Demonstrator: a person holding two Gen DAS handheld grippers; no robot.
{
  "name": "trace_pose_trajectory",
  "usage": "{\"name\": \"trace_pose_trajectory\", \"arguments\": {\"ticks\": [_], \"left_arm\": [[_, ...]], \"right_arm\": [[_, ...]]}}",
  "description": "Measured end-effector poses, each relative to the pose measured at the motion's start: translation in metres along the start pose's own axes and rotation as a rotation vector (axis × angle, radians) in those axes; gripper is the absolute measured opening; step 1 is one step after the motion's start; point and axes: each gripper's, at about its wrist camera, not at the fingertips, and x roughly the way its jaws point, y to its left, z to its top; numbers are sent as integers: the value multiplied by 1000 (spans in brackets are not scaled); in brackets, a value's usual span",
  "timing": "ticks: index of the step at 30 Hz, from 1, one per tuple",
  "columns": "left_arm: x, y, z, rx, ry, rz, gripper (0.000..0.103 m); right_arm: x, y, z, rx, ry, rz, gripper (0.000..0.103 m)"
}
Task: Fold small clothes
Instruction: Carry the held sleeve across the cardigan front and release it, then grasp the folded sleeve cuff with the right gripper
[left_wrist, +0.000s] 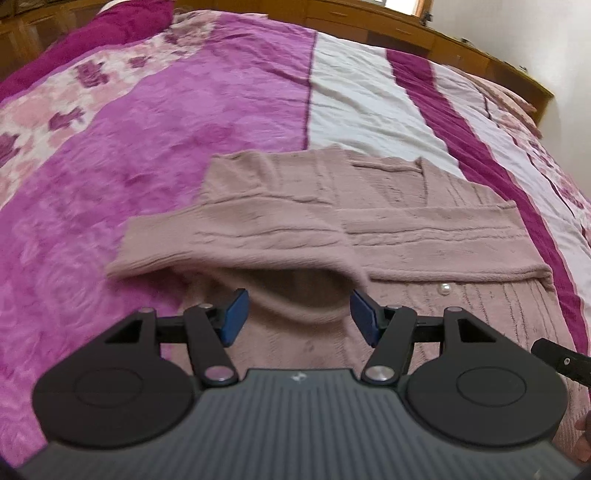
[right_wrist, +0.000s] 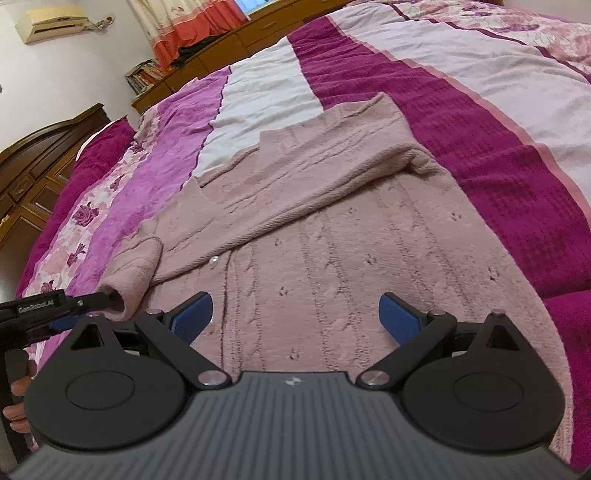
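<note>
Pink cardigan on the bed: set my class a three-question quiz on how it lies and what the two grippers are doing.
1. True or false: both sleeves lie folded across the cardigan.
2. Which gripper has its jaws nearest a sleeve cuff? A left, B right.
3. What small pale fastening shows on the front?

Key: 1 true. 2 A, the left gripper; the right gripper hangs open above the body. 3 A pearl button.

A pink knitted cardigan (right_wrist: 332, 229) is seen spread on a striped bedspread (right_wrist: 461, 122), ahead of and beneath the parted blue pads (right_wrist: 400, 317) of the right gripper (right_wrist: 295, 314). Nothing is held between them. Left of the fingers, the left gripper (right_wrist: 74, 306) is seen at a folded sleeve cuff (right_wrist: 122, 291).
</note>
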Motion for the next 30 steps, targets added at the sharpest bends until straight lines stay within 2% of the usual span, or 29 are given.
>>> {"name": "trace_pose_trajectory", "arguments": {"ticks": [6, 11, 17, 25, 30], "left_arm": [[-13, 22, -10, -51, 9, 68, 62], [-18, 40, -17, -91, 15, 96, 62], [-19, 53, -22, -111, 17, 126, 62], [-9, 54, -21, -109, 4, 131, 62], [-1, 58, -18, -98, -11, 150, 62]], "right_arm": [[1, 23, 3, -76, -1, 40, 100], [9, 52, 5, -157, 12, 70, 100], [22, 95, 11, -243, 15, 161, 100], [81, 135, 39, -170, 145, 292, 99], [112, 152, 49, -150, 187, 295, 99]]}}
